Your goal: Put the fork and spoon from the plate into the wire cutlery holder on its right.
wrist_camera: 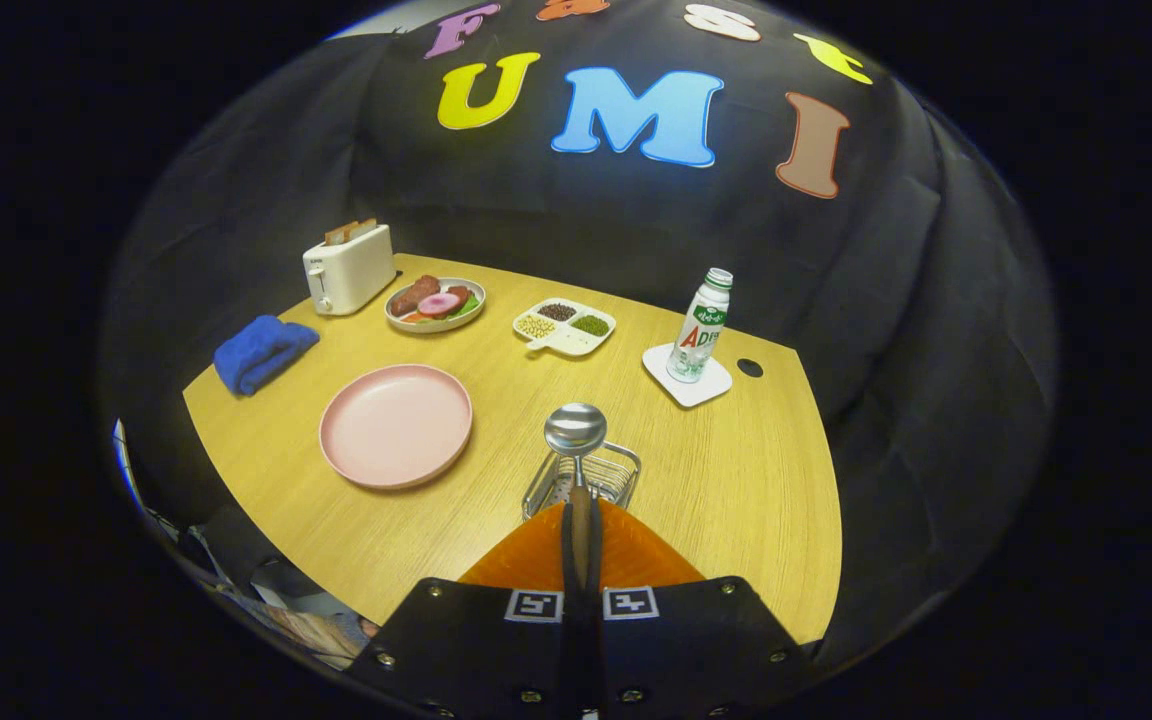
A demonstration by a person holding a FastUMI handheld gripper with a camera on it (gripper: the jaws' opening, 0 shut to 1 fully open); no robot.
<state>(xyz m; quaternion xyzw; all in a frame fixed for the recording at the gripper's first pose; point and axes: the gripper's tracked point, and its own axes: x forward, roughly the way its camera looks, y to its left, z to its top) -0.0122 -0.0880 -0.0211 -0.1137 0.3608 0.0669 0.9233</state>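
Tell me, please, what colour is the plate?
Plain pink plate, clearest in the gripper view.

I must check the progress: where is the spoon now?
In the gripper view the spoon is clamped by its handle between the gripper fingers, bowl up, above the wire cutlery holder, right of the pink plate.

I count one spoon (576,430), one wire holder (618,470), two plates, pink (395,425) and food-laden (435,303), one divided tray (564,327), one bottle (700,326), one coaster (714,386), one toaster (348,268), one blue towel (262,352).
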